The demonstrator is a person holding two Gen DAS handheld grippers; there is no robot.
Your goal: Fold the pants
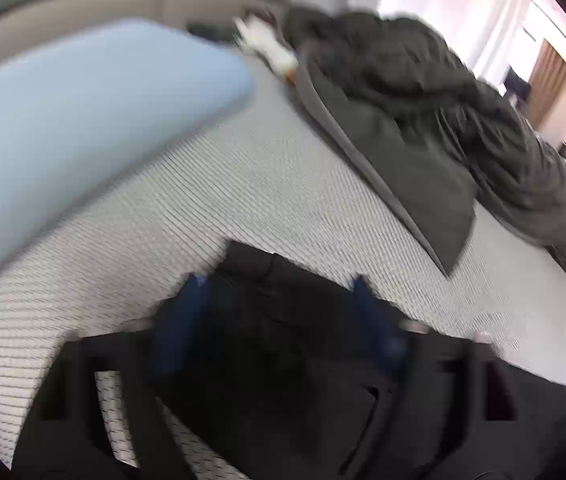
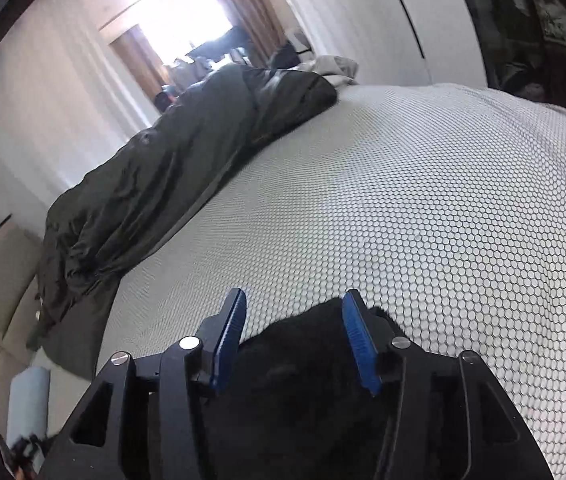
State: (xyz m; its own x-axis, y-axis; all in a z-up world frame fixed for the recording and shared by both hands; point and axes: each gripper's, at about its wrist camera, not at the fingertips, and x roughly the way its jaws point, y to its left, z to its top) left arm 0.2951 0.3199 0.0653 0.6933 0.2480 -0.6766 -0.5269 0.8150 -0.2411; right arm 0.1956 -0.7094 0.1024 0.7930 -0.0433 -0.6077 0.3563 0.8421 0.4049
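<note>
Now the black pants (image 2: pixel 315 344) lie on the bed (image 2: pixel 423 220), under both grippers. The left gripper (image 1: pixel 279 292) and right gripper (image 2: pixel 293 312) stand open, gripping nothing. Released cloth may spring back and undo the fold if the grippers snag it.

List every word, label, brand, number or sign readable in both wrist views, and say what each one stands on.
None: no readable text in either view.
Black pants: no label or tag visible.
Dark green duvet: no print visible.
Light blue pillow: plain, and blurred.
Honeycomb-patterned bed cover: pattern only, no lettering.
White item by the duvet: too blurred to tell whether it carries text.
</note>
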